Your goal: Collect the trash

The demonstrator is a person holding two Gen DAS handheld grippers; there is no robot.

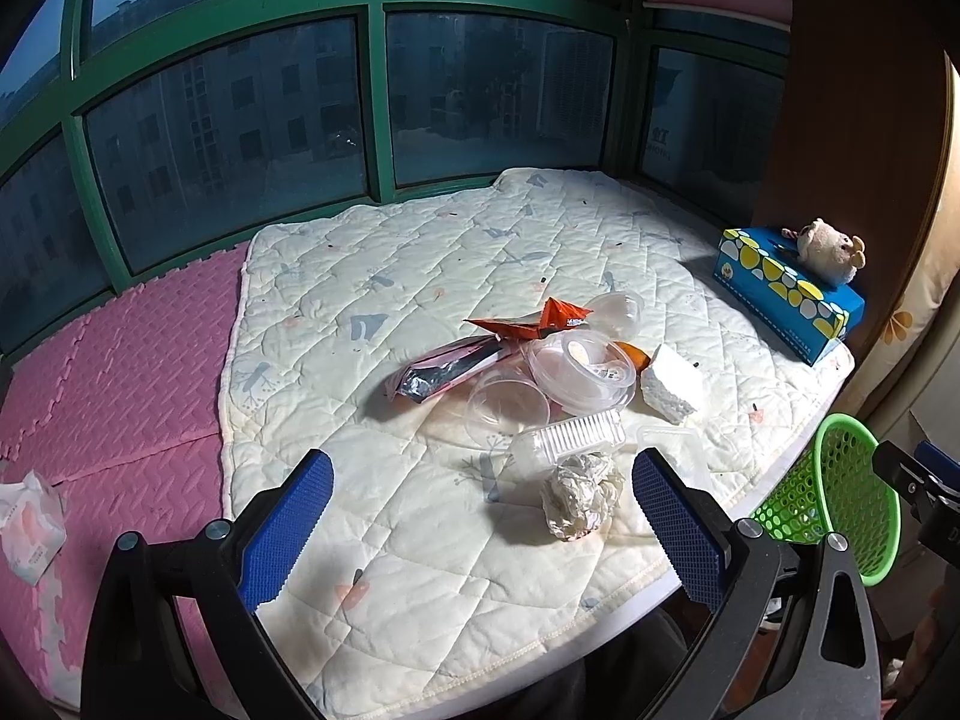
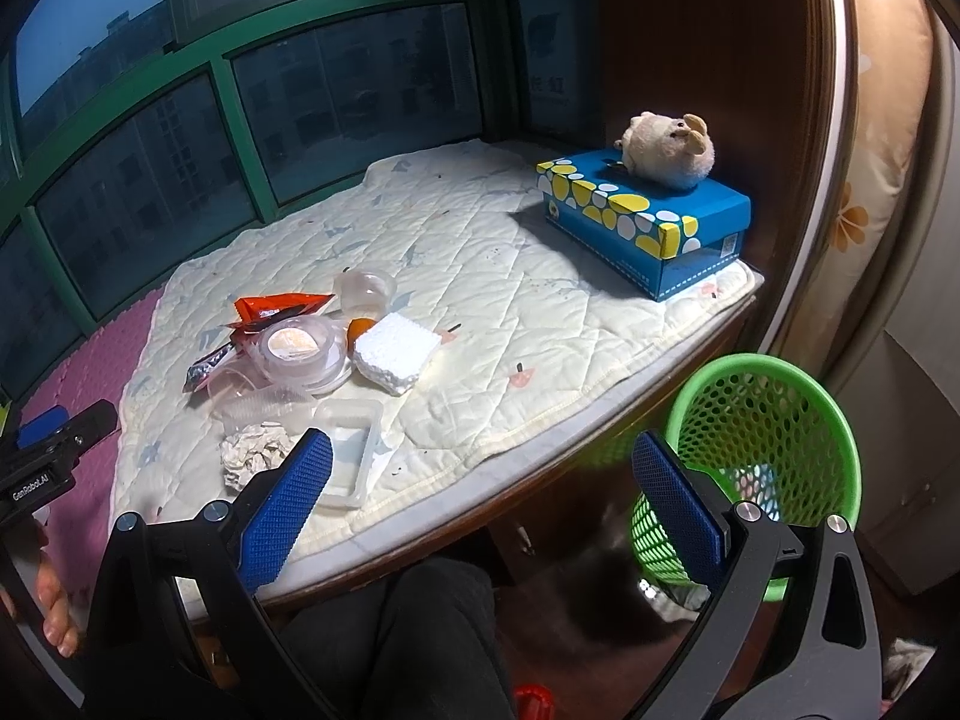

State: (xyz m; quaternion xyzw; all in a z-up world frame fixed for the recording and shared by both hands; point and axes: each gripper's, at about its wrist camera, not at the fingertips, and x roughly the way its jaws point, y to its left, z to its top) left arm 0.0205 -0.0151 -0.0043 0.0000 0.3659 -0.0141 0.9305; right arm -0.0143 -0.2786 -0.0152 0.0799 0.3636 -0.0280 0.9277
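Observation:
A heap of trash lies on the quilted mat (image 1: 420,510): a crumpled paper ball (image 1: 579,495), clear plastic cups (image 1: 507,408), a round clear lid (image 1: 585,372), a white foam block (image 1: 672,384), an orange wrapper (image 1: 534,321) and a foil packet (image 1: 444,369). My left gripper (image 1: 483,486) is open just short of the paper ball, nothing between its fingers. My right gripper (image 2: 480,474) is open over the mat's front edge, empty, with a clear tray (image 2: 354,456) by its left finger. The paper ball (image 2: 255,453) and foam block (image 2: 396,360) lie beyond. A green mesh basket (image 2: 750,456) stands to the right, below the ledge.
A blue tissue box (image 2: 648,222) with a plush toy (image 2: 666,150) on top sits at the back right. Pink foam tiles (image 1: 120,384) lie left of the mat, with a small tissue pack (image 1: 27,525). Windows run behind. A person's dark-clad legs (image 2: 420,642) are below the ledge.

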